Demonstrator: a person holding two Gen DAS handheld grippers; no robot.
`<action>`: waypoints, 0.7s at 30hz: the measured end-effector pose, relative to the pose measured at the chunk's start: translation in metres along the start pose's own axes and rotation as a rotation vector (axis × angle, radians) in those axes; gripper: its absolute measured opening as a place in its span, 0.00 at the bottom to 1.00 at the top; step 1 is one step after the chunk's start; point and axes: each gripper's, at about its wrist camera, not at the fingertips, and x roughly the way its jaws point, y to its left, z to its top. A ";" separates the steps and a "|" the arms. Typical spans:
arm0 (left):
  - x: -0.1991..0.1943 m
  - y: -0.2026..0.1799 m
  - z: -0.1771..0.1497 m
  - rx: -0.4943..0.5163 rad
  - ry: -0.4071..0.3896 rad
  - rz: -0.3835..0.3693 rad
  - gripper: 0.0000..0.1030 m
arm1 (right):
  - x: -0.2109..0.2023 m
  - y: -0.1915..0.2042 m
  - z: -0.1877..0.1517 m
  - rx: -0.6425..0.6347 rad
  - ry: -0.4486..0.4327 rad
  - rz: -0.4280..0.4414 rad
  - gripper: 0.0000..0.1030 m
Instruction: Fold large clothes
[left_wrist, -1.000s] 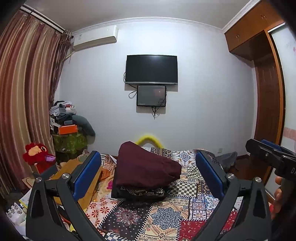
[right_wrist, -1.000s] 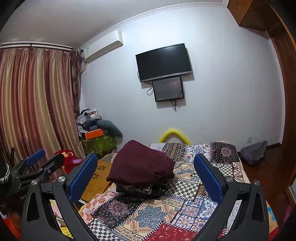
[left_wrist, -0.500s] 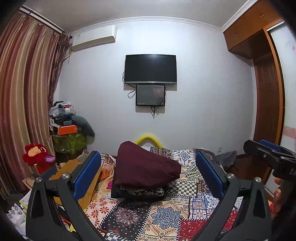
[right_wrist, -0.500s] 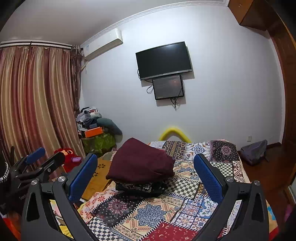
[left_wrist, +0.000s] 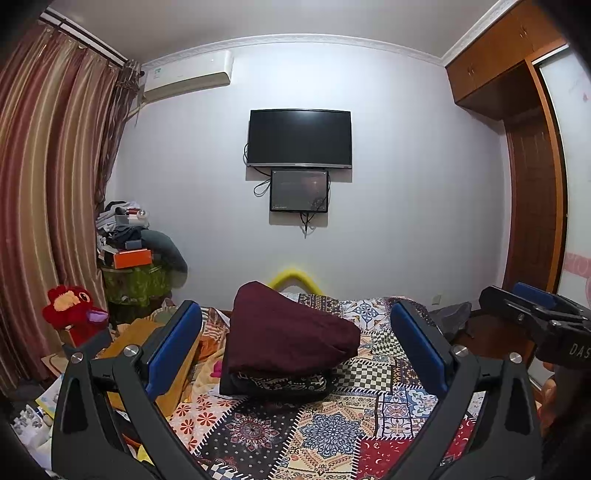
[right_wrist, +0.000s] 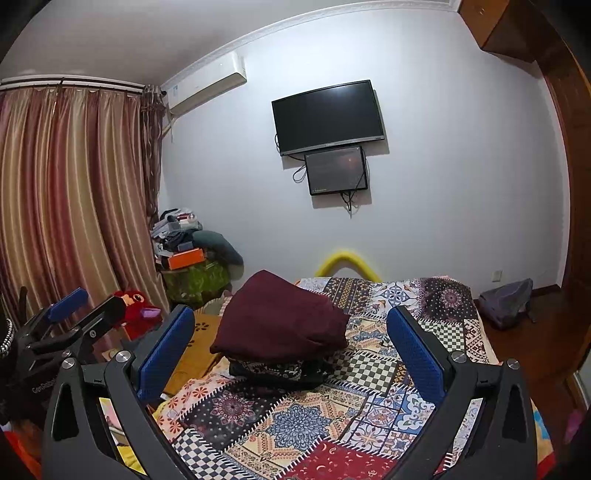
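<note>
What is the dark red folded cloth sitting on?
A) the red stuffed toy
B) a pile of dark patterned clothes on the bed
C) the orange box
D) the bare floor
B: the maroon folded garment lies on top of a dark patterned folded pile, which rests on the patchwork bedspread; both grippers are open and apart from it.

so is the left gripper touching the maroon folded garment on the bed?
Apart. In the left wrist view the left gripper is open and empty, and the maroon folded garment lies farther up the patterned bedspread, with bare quilt showing between it and the camera.
</note>
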 end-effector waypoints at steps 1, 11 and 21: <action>0.001 0.000 0.000 0.002 0.007 -0.008 1.00 | 0.000 0.000 0.001 -0.001 0.000 0.000 1.00; 0.002 0.002 -0.001 -0.010 0.006 -0.014 1.00 | -0.003 0.004 -0.002 -0.030 -0.013 -0.009 1.00; 0.002 0.003 -0.002 -0.017 0.010 -0.017 1.00 | 0.000 0.007 -0.003 -0.038 -0.003 -0.005 1.00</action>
